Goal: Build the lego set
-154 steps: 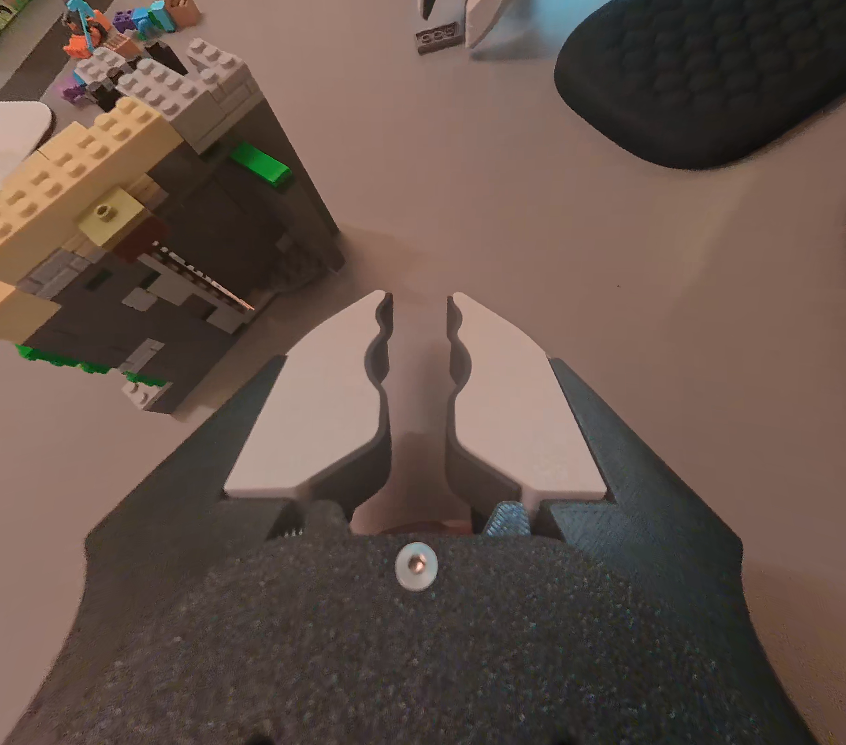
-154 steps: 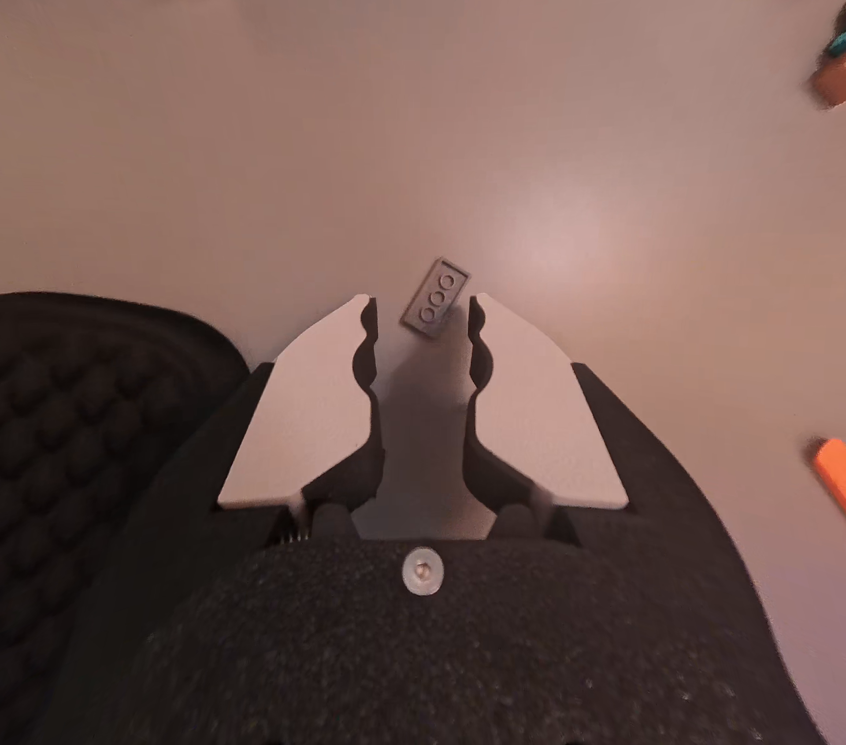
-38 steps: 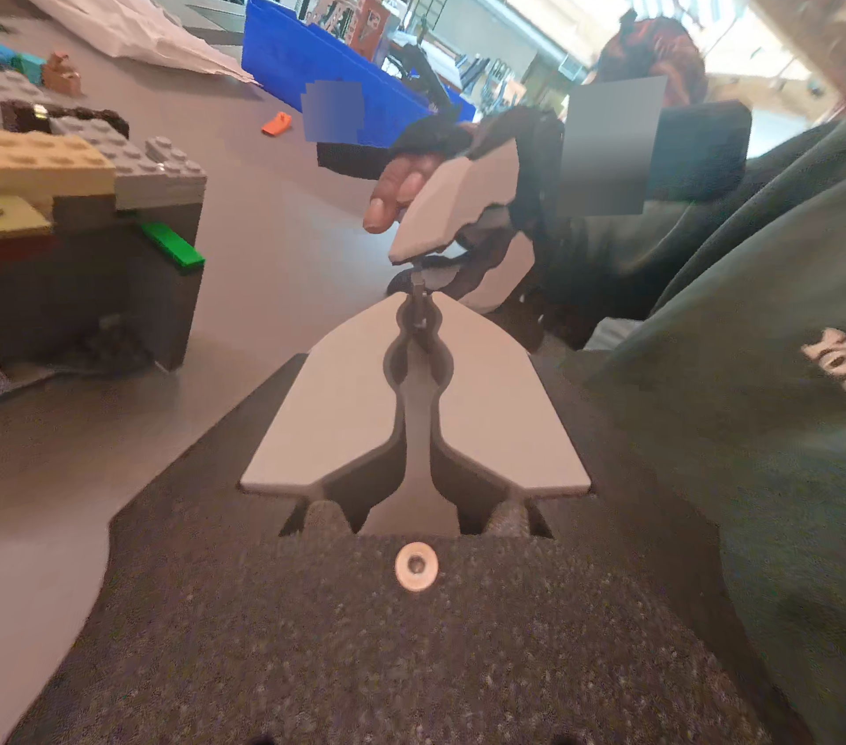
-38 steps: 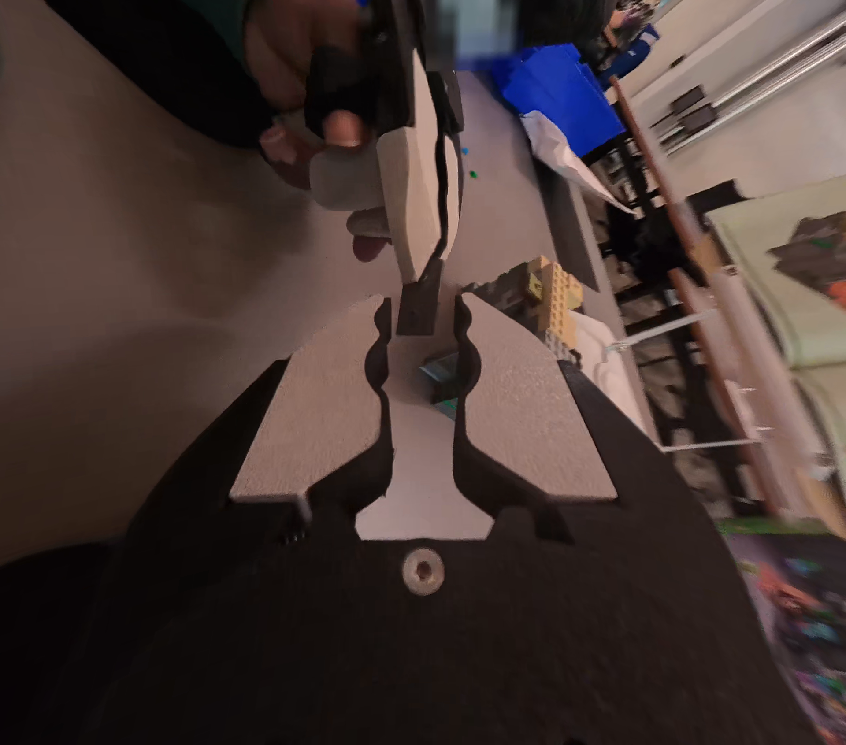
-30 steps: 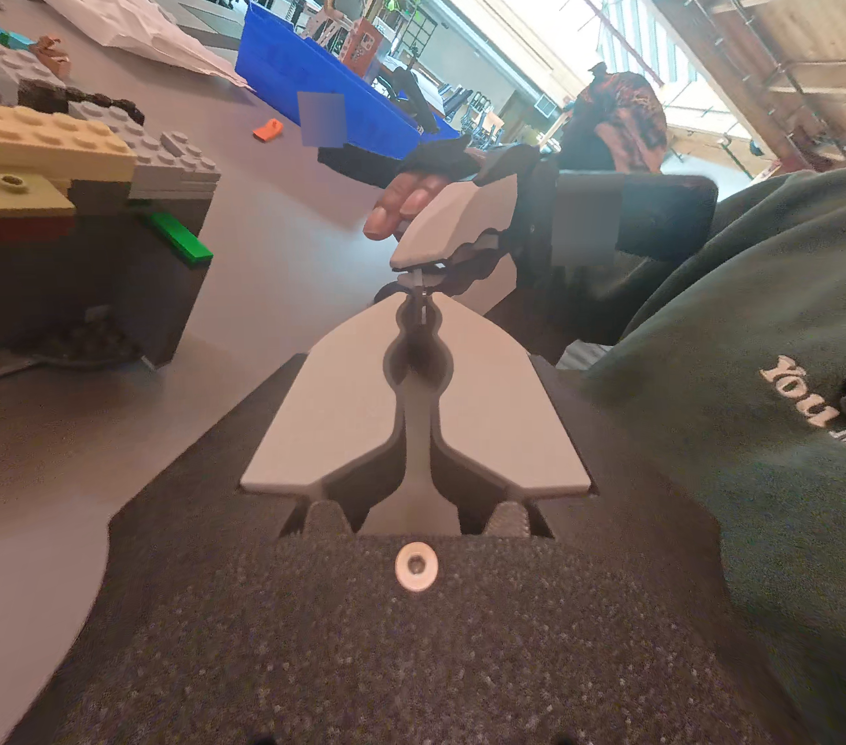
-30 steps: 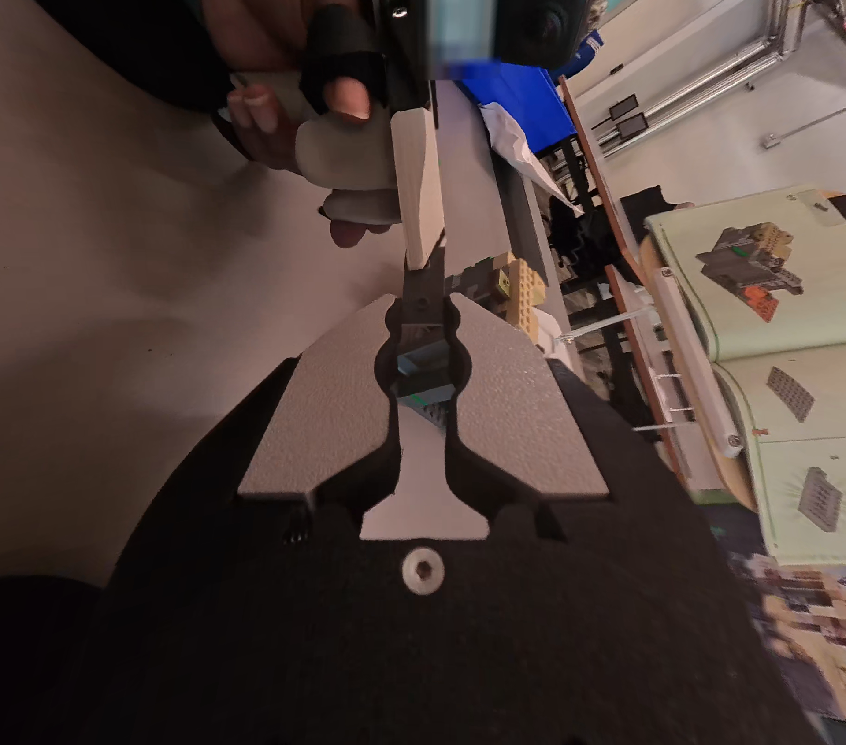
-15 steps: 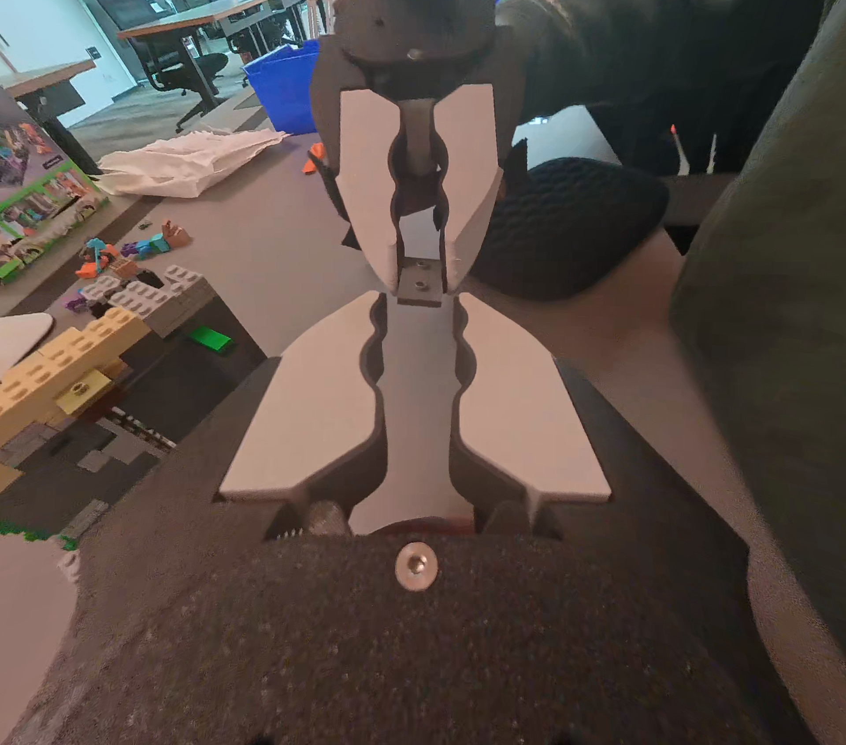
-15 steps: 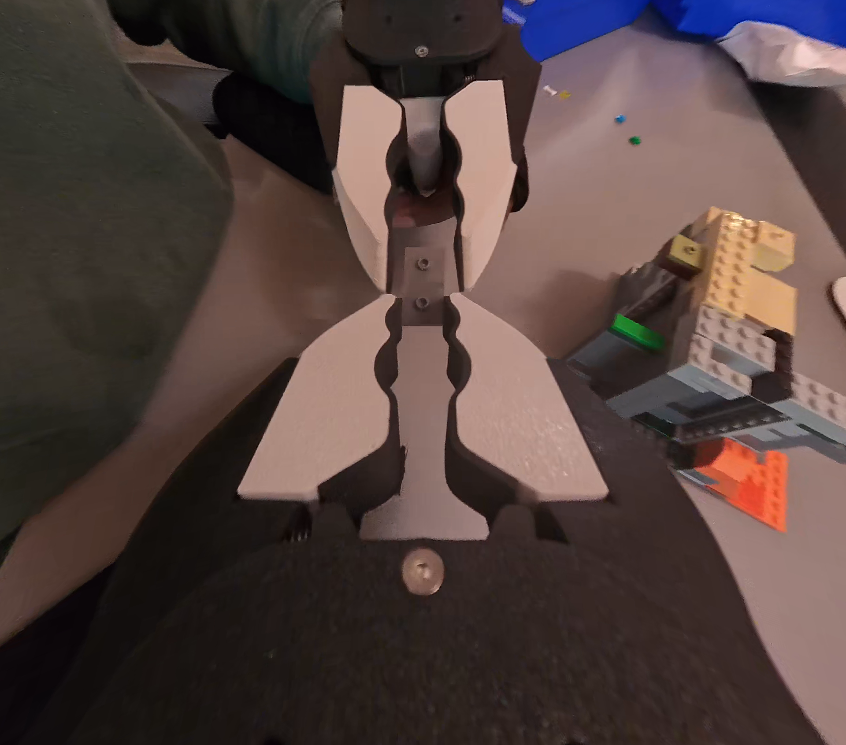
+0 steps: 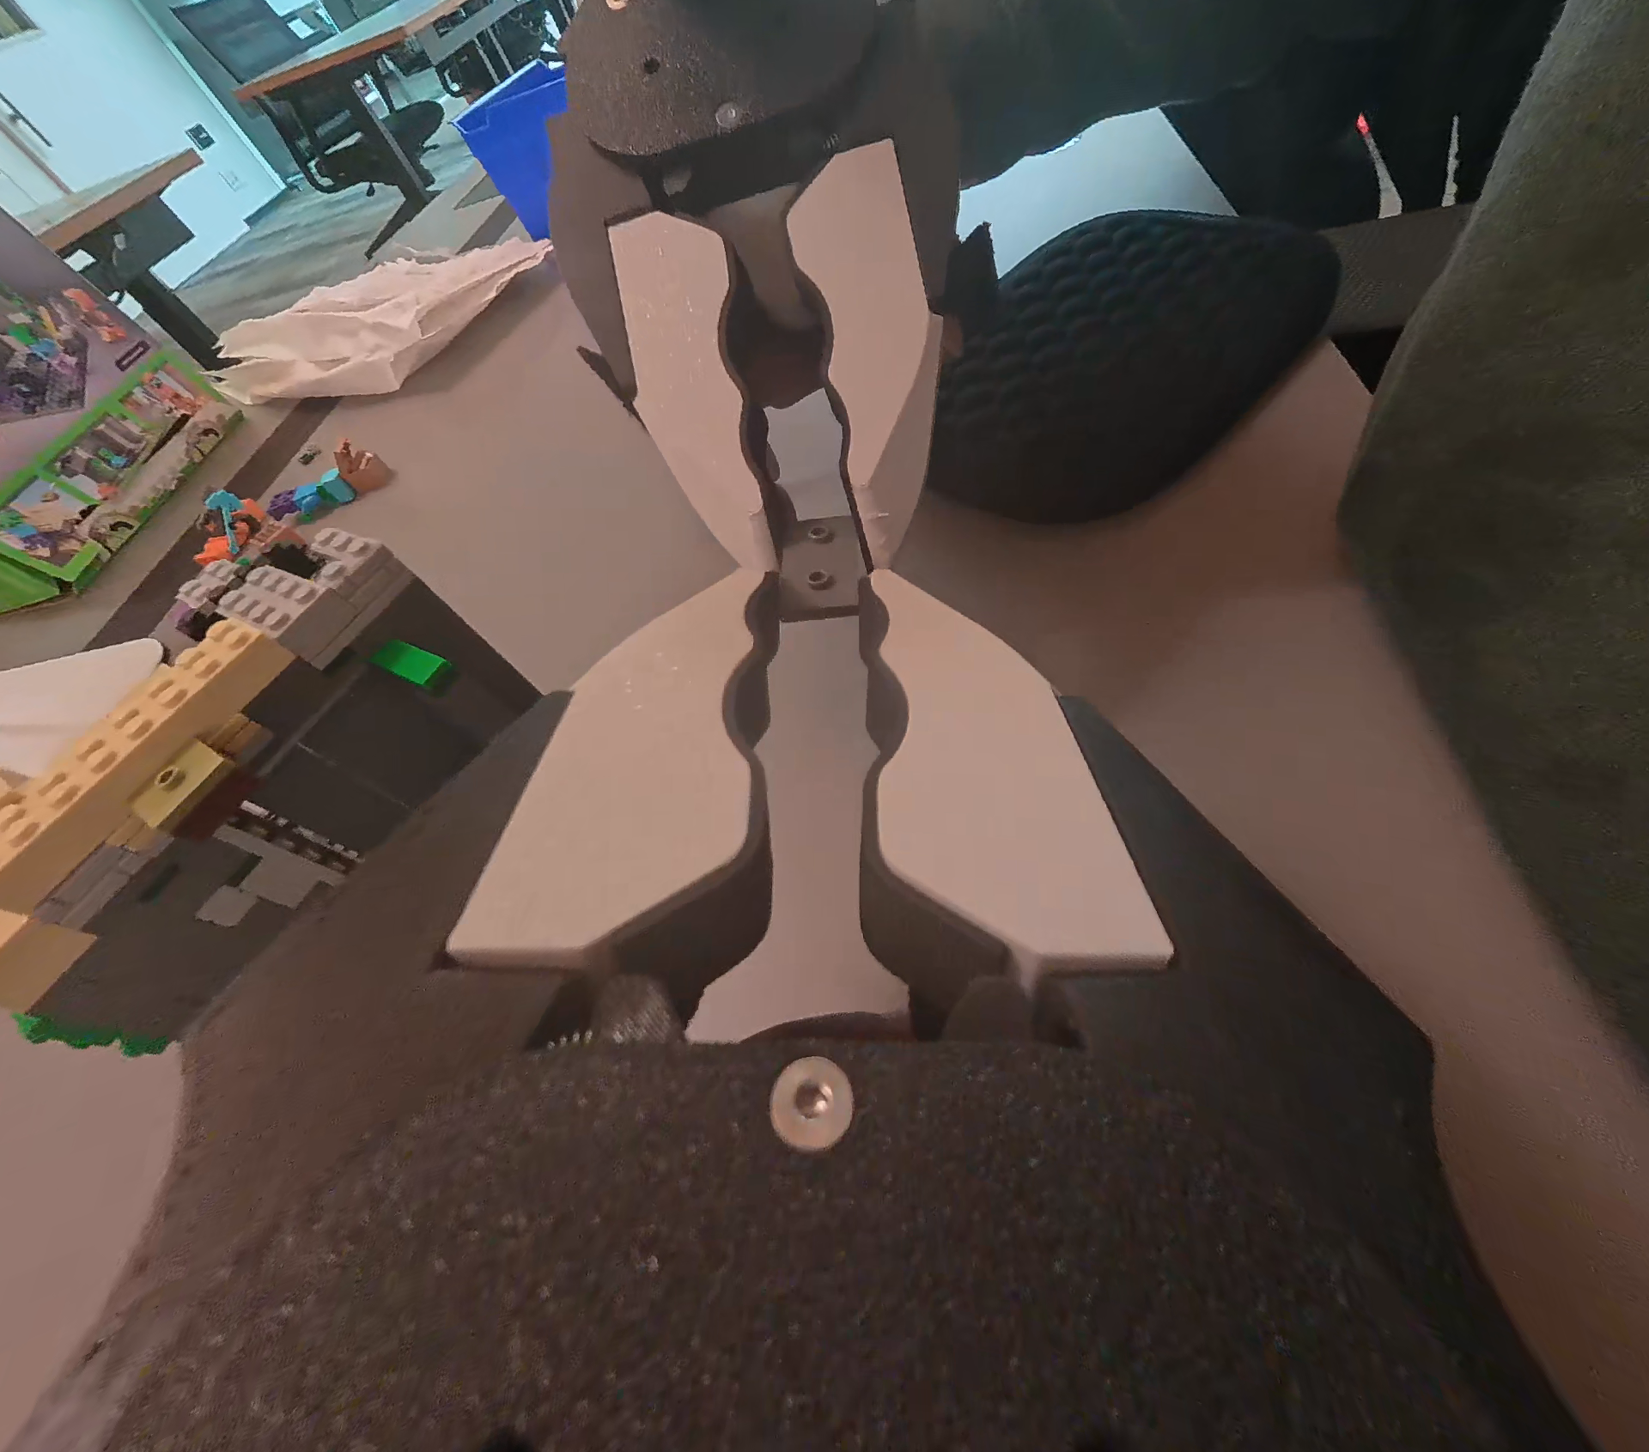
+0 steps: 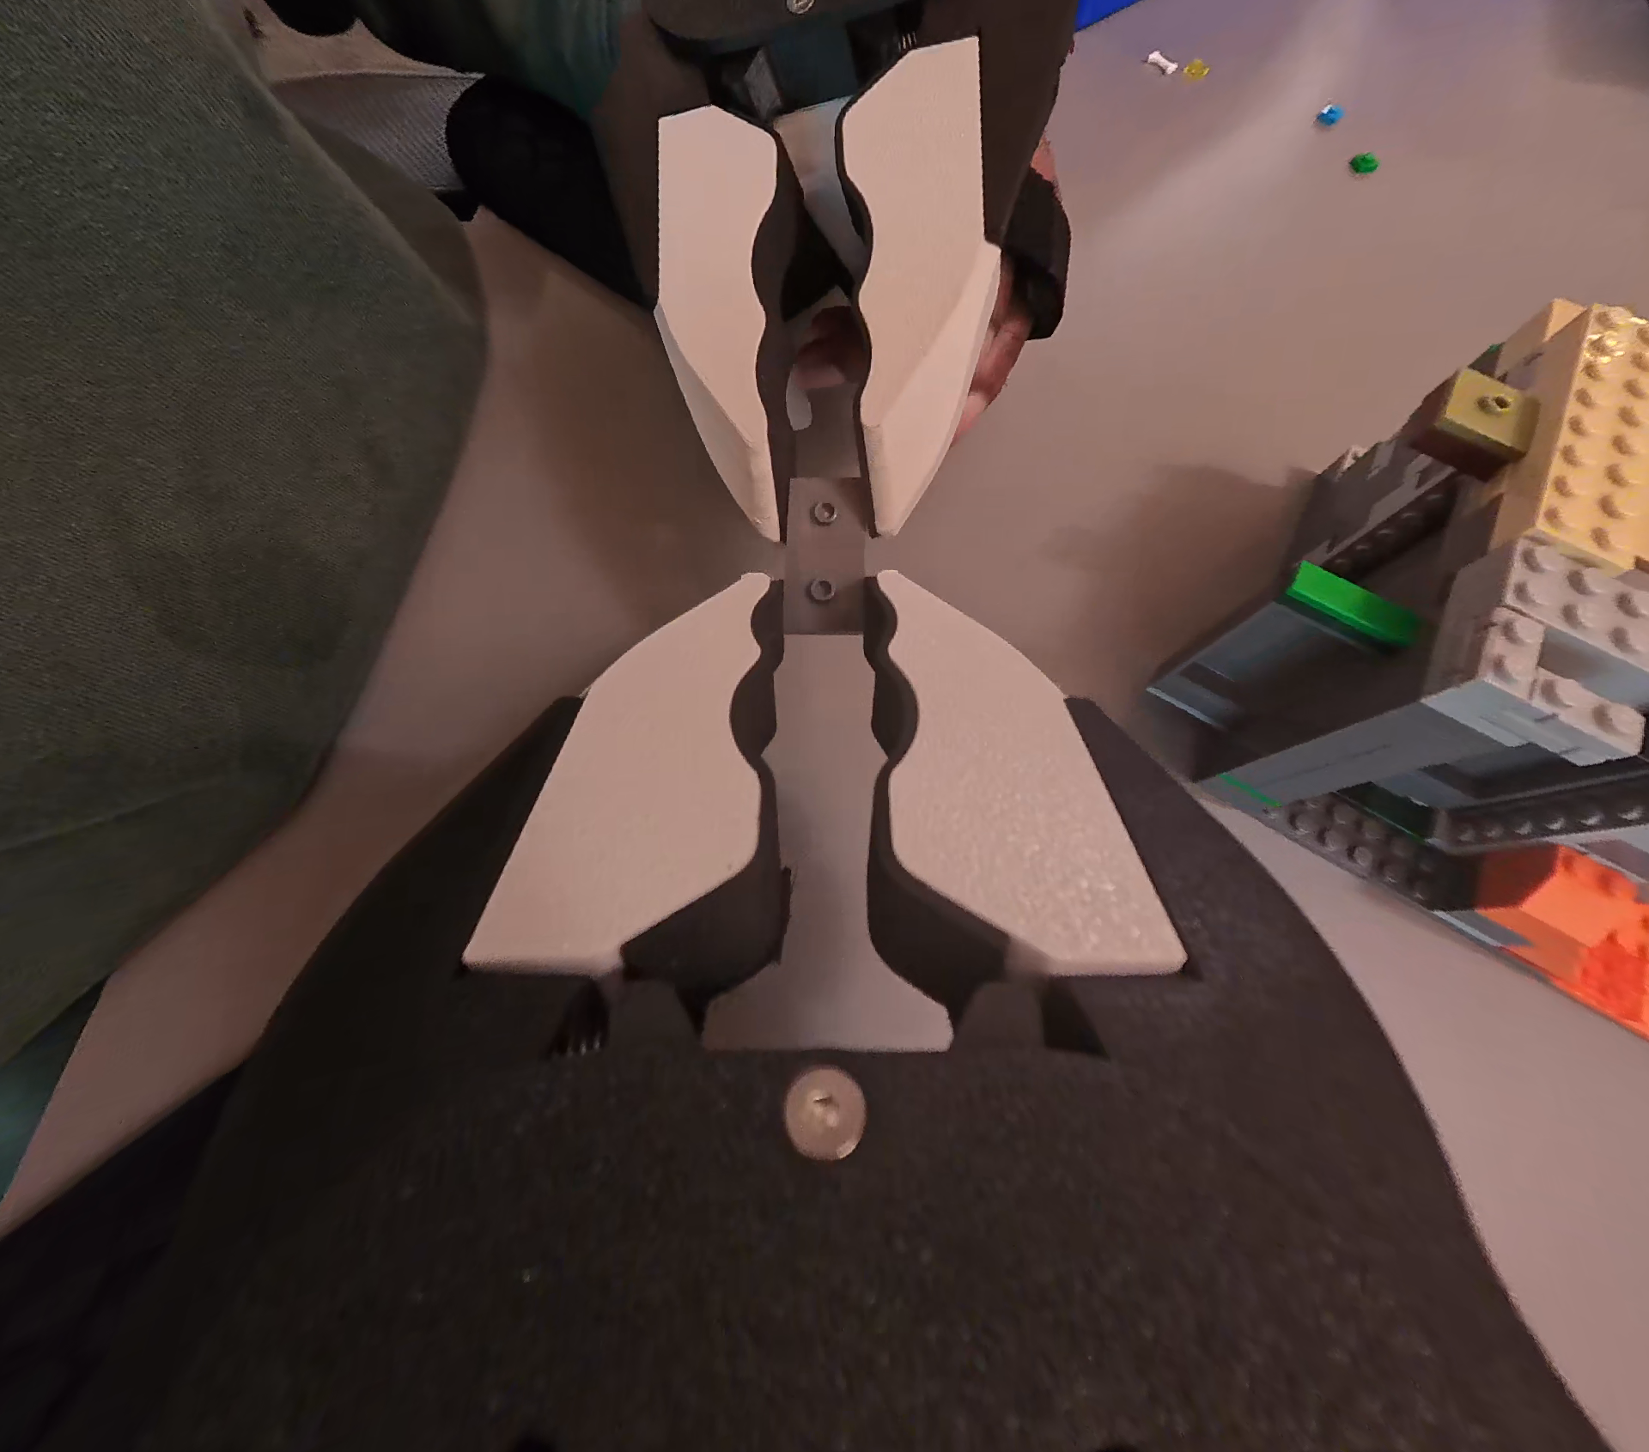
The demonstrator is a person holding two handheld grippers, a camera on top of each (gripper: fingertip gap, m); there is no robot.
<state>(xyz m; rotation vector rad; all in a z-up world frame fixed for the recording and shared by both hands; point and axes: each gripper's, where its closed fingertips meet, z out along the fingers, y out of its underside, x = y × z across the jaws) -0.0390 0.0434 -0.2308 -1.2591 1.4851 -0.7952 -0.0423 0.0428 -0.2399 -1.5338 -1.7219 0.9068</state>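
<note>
Grey tabletop (image 9: 553,481), open office with desks behind. Printed toy box (image 9: 80,428) far left; its writing is left out. Brick building (image 9: 178,767) and black cushion (image 9: 1115,374) flank the tools. Left gripper (image 9: 816,593) and right gripper (image 10: 823,588) meet tip to tip, both narrowly parted and clamped on one small dark grey plate (image 9: 819,566), held above the table.

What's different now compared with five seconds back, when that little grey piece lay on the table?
The small grey plate has been lifted off the table. The right gripper and left gripper, apart then, now meet tip to tip, both gripping it, one at each end. The brick building remains in place.
</note>
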